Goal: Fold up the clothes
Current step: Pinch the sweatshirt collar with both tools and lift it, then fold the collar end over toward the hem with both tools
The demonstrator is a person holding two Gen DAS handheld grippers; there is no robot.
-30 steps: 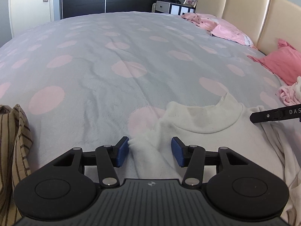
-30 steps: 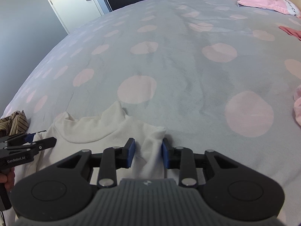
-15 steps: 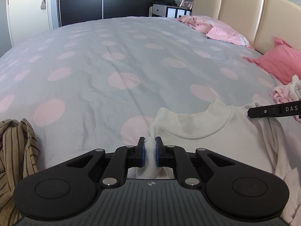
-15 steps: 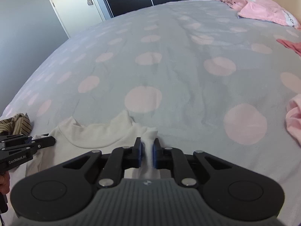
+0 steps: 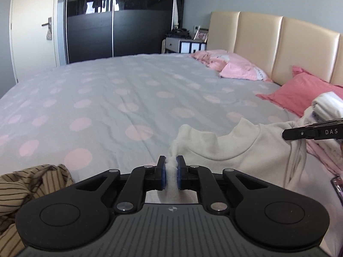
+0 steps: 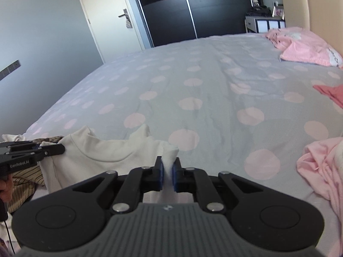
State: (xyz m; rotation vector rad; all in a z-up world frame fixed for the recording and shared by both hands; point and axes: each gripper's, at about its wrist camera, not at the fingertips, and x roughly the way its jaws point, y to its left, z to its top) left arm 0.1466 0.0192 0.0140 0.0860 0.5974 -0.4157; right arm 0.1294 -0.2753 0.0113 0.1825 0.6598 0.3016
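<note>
Left gripper [image 5: 171,174]: jaws clamped on a bunched shoulder of the cream-white knit sweater with a round ribbed collar [image 5: 231,156], fabric pinched between the blue pads at bottom centre of the left wrist view. They have just been closing, with the cloth between them.

Right gripper [image 6: 167,176]: same story on the other shoulder, jaws clamped on a fold of the sweater [image 6: 100,156] at bottom centre of the right wrist view. Just been closing too, cloth between the pads.

Sweater is lifted at both shoulders, collar sagging between the two grips. In the left view it spans from centre to right edge, body hanging down toward the lower right. In the right view it fills the lower left.

Each gripper shows in the other's camera: the right one as a black bar at the right edge of the left view, the left one at the left edge of the right view.

Underneath: bed with a grey cover dotted with pink circles [image 5: 128,90], filling mid-frame in both views.

Brown-and-tan striped crumpled garment [image 5: 25,186] sits lower left in the left view, on the bed. Pale pink crumpled cloth [image 6: 321,165] lies lower right in the right view. Coral-pink pillow [image 5: 300,90] and light pink pillow [image 5: 242,69] lie by the beige padded headboard [image 5: 268,40], upper right.
</note>
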